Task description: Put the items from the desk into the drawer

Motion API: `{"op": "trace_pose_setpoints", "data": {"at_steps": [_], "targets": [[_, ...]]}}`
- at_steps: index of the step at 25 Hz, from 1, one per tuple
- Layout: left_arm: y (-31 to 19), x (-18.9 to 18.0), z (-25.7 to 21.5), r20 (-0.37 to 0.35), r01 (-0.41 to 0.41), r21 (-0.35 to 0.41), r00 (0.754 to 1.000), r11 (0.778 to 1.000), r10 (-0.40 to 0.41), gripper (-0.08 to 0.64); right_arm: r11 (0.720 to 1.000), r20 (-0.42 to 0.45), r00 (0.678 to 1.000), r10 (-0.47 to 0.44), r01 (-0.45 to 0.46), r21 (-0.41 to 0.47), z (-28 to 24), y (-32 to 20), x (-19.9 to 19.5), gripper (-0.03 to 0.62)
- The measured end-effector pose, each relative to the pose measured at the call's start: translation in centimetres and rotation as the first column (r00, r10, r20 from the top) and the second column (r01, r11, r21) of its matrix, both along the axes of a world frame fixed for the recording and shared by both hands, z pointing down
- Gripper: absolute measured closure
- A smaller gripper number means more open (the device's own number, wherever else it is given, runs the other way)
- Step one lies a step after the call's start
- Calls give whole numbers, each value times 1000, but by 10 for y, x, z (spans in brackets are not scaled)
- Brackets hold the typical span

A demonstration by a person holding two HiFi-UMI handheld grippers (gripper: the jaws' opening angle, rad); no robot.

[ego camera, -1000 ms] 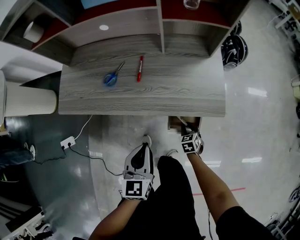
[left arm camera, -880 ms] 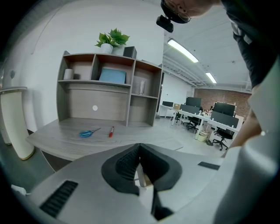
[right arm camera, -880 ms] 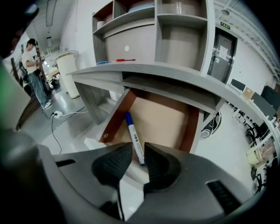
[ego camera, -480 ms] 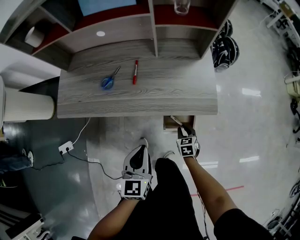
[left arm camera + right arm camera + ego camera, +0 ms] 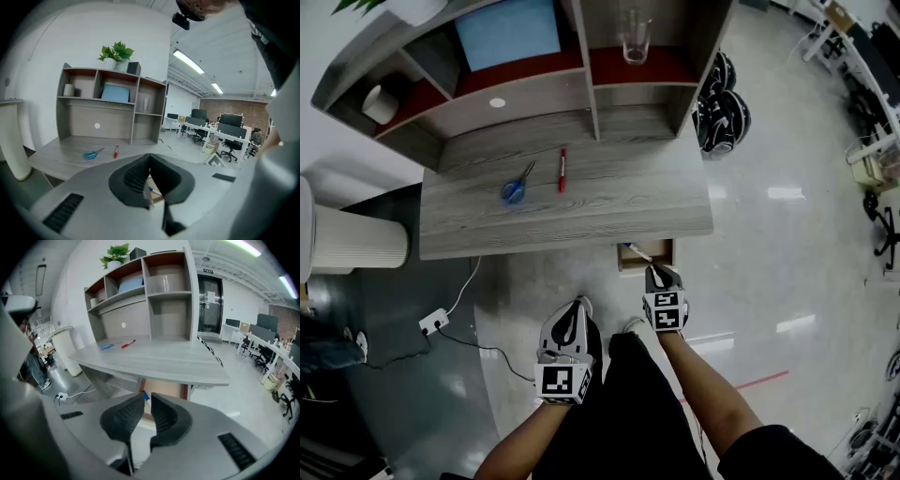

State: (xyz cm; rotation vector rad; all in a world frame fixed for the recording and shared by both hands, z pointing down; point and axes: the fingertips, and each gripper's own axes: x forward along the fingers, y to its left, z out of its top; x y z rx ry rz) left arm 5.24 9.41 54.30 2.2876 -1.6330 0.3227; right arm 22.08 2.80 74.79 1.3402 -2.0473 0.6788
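Blue-handled scissors lie on grey wood-grain desk, slim red marker just beside at 3 o'clock. Open tan wooden drawer under desk's 5 o'clock edge holds blue-capped pen. R gripper at drawer's 6 o'clock: jaws narrow, just been closing, nothing btwn. L gripper at its 8 o'clock: tips seemingly together, empty.

Glass & blue board in shelf unit; power strip on floor nr white bin.

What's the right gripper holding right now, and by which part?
Nothing. The right gripper is empty: its jaws have just been closing and stand slightly apart, with nothing between them. The pen lies in the drawer.
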Motion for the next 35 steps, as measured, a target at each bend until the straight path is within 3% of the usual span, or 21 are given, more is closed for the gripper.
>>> {"op": "trace_pose_setpoints", "data": {"at_steps": [8, 15, 21, 25, 29, 32, 35], "targets": [[5, -8, -29, 13, -76, 30, 997, 997, 75, 548, 997, 45, 999, -1, -2, 80, -73, 22, -24, 571], [9, -19, -61, 1, -141, 88, 990, 986, 142, 548, 983, 139, 988, 59, -82, 167, -165, 27, -39, 573], [-7, -39, -95, -45, -87, 152, 994, 985, 95, 548, 952, 167, 986, 7, -58, 302, -240, 19, -64, 573], [-11, -32, -133, -13, -140, 253, 989, 957, 148, 548, 932, 237, 971, 34, -117, 344, -278, 13, -74, 574], [-19, -37, -150, -10, -154, 285, 986, 946, 164, 548, 914, 275, 961, 17, -126, 385, -310, 11, -89, 574], [-31, -50, -154, -26, -133, 280, 989, 951, 146, 548, 893, 245, 969, -20, -93, 440, -329, 11, -106, 572], [-41, -53, -163, -45, -142, 288, 986, 947, 161, 548, 850, 186, 982, -42, -63, 523, -349, 3, -114, 572]]}}
